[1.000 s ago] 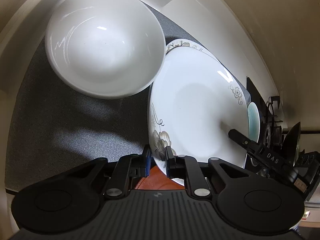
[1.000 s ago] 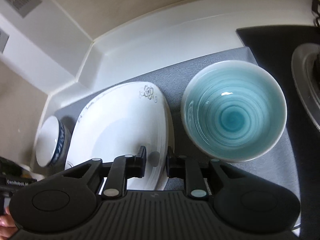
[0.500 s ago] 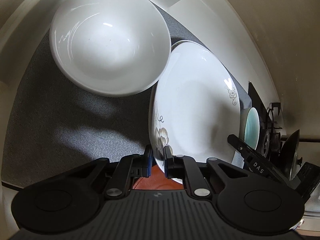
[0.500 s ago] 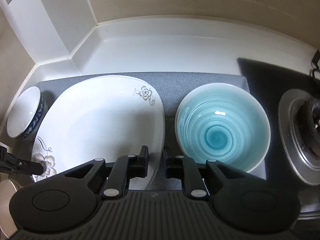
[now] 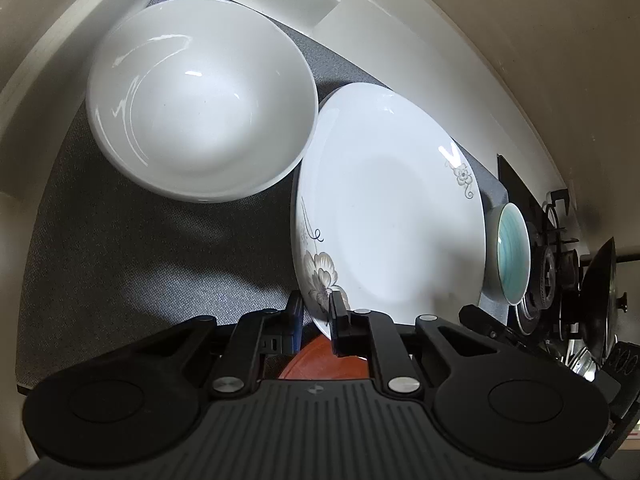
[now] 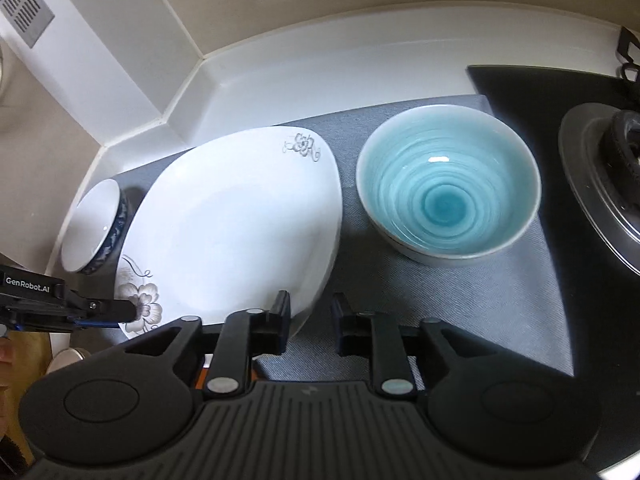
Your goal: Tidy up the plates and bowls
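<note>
Left wrist view, from left: a white bowl (image 5: 200,96) sits upright on the grey mat (image 5: 112,248), then the flowered plate (image 5: 392,208), long axis running away towards the stove, then the teal bowl (image 6: 448,188). The left hand-held gripper (image 5: 316,316) pinches the plate's near rim. The right hand-held gripper (image 6: 310,320) has just been closing, nothing between its jaws. Placing the plate seems the step; next needs a flat set-down.
</note>
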